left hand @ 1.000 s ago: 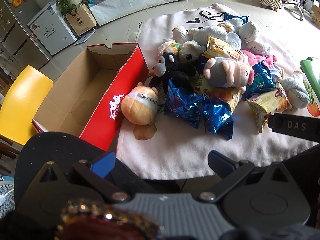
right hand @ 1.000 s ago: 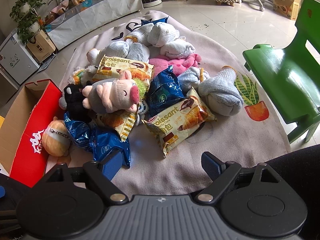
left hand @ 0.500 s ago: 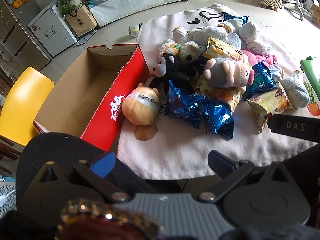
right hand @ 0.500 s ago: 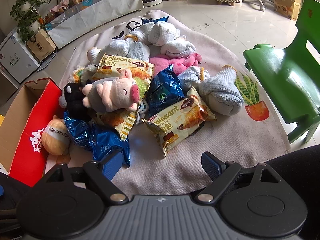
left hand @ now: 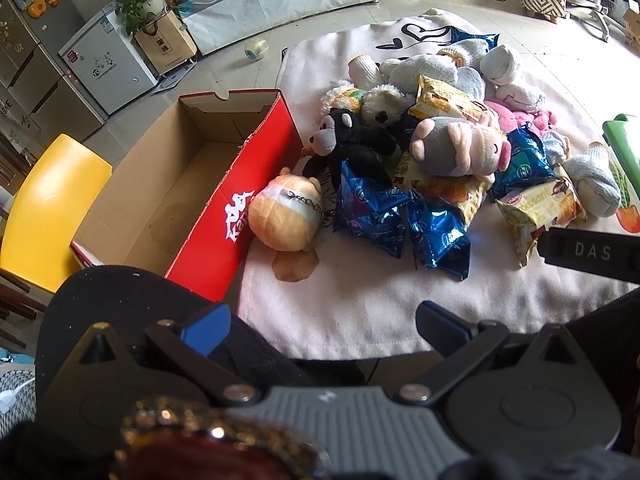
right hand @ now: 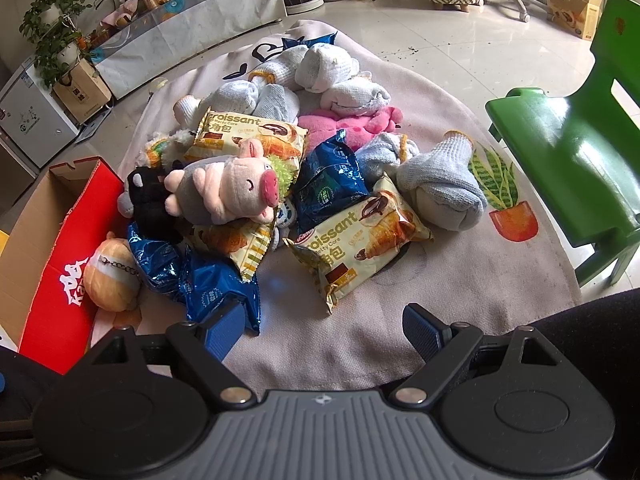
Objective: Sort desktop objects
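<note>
Little has moved; left claw (left hand: pixel 322 322) and right claw (right hand: pixel 324 326) gape wide, holding nothing.

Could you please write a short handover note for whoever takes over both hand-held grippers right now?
Left hand-held gripper: open, empty, held back from the pile.
Right hand-held gripper: open, empty, its left finger near a blue snack bag.
Red cardboard box: on the left, nothing in the part that shows.
Everything else is still piled on the mat: orange plush against the box wall, black monkey, pig plush, croissant packs, rolled socks.
Done: nothing sorted yet.
Left: the whole pile.
</note>
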{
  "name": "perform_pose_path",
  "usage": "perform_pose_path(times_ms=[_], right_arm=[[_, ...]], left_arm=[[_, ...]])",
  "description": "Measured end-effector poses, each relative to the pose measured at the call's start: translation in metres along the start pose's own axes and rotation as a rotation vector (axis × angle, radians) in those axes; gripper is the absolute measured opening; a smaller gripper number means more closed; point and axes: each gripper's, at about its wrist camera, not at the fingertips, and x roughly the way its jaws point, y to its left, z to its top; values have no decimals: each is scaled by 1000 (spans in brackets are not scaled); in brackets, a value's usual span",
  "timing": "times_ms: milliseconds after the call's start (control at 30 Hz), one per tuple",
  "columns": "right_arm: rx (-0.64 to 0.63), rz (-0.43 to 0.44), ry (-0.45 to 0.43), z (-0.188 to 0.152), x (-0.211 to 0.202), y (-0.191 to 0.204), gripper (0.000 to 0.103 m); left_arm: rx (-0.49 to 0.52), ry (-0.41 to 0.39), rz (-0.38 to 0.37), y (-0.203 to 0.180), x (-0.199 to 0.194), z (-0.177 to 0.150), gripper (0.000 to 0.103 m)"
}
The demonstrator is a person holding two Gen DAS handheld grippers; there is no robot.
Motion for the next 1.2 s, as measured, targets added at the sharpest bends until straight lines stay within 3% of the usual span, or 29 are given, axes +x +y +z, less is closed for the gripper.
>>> perform_pose_path(times_ms=[1200], right_arm=[[-18, 42, -21, 0, -4, 3, 87]], left_arm=[[1, 1, 3, -2, -2, -2, 103]])
